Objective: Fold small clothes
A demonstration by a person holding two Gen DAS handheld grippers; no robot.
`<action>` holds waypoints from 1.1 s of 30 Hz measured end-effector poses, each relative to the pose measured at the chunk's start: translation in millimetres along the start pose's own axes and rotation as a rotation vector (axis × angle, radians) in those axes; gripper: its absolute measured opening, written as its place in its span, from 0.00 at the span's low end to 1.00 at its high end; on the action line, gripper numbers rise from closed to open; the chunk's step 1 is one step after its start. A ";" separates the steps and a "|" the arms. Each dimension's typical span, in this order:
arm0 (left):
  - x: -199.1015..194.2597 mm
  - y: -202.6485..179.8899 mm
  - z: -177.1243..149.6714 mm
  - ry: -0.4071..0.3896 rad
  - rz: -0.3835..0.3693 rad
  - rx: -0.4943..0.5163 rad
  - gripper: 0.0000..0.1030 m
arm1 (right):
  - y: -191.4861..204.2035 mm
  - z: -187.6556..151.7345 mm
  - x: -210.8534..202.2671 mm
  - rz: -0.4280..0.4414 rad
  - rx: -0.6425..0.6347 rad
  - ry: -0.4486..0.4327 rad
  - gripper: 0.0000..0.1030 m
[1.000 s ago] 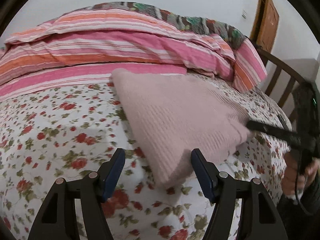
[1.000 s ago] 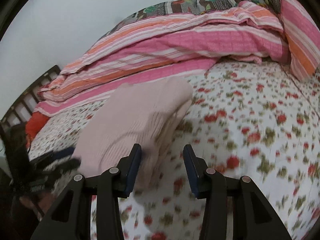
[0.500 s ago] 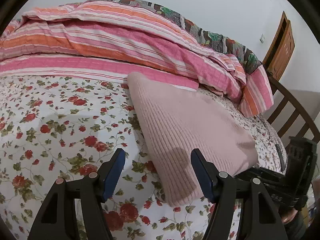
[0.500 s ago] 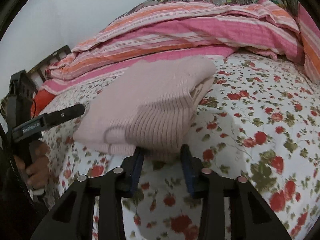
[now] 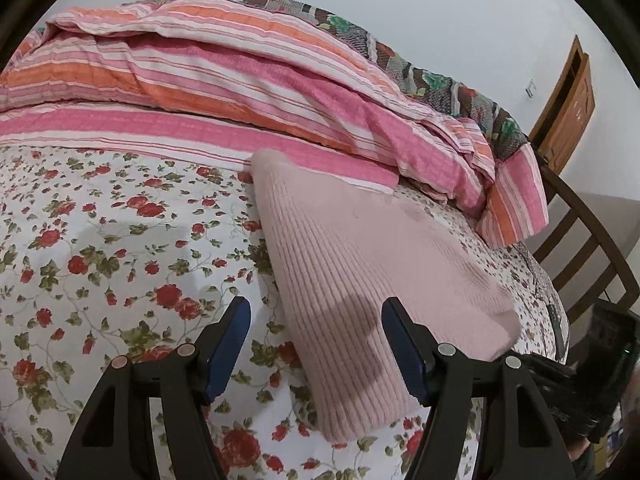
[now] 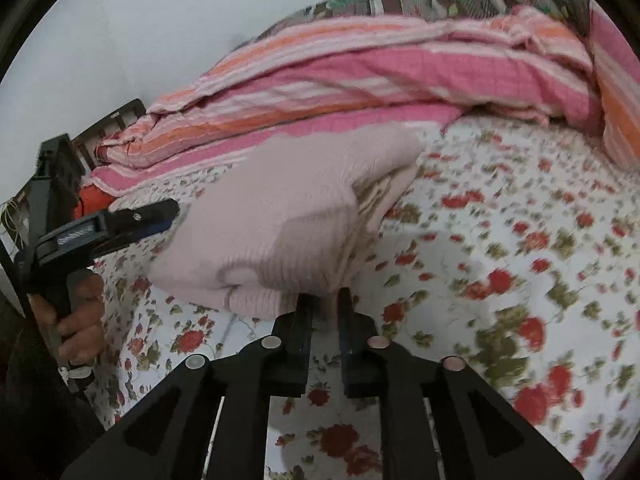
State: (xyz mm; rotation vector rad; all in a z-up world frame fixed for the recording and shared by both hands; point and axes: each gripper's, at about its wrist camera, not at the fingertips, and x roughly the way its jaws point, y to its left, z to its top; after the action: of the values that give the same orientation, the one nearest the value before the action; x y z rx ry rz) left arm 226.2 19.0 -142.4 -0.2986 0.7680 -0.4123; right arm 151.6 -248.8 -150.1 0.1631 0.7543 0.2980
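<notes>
A folded pale pink ribbed knit garment (image 5: 360, 260) lies on the floral bedsheet (image 5: 100, 260). My left gripper (image 5: 316, 328) is open, its jaws astride the garment's near end, not closed on it. In the right wrist view the same garment (image 6: 288, 208) lies ahead, and my right gripper (image 6: 324, 304) has its jaws nearly together, pinching the garment's near folded edge. My left gripper also shows in the right wrist view (image 6: 160, 214), held by a hand, at the garment's left side.
A pink and orange striped quilt (image 5: 240, 92) is piled along the back of the bed. A dark wooden bed frame (image 5: 580, 248) stands at the right, and a wooden door (image 5: 568, 112) beyond it. The floral sheet stretches left of the garment.
My right gripper has closed its jaws onto the garment's near edge. My left gripper has moved closer over the garment's end and stays open.
</notes>
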 end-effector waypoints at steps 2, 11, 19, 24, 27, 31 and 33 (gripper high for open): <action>6.6 -0.2 1.5 0.013 0.013 -0.012 0.64 | -1.3 3.0 -7.2 0.012 -0.008 -0.016 0.25; 24.8 -10.1 -0.1 0.047 -0.026 -0.009 0.41 | -10.0 27.4 -15.7 0.067 0.034 -0.089 0.37; 15.0 -5.5 4.6 -0.001 -0.031 -0.025 0.22 | -18.1 43.8 13.8 -0.002 0.099 -0.050 0.45; 14.3 -8.0 2.6 0.003 -0.015 0.012 0.22 | -31.9 33.2 44.3 0.024 0.160 0.008 0.15; 13.4 -9.2 2.6 0.008 -0.008 0.024 0.25 | -28.4 30.4 40.1 0.000 0.137 0.003 0.15; 13.0 -7.7 2.4 0.016 -0.005 0.021 0.29 | -24.2 26.9 31.6 -0.046 0.123 0.006 0.20; 12.2 -7.4 1.1 0.021 -0.005 0.019 0.34 | -25.8 23.2 26.3 -0.070 0.139 0.006 0.28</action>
State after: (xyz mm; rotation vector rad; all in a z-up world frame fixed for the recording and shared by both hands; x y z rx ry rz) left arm 233.1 6.9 -146.1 -0.2789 0.7838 -0.4275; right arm 191.2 -265.6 -157.0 0.2664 0.7857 0.1800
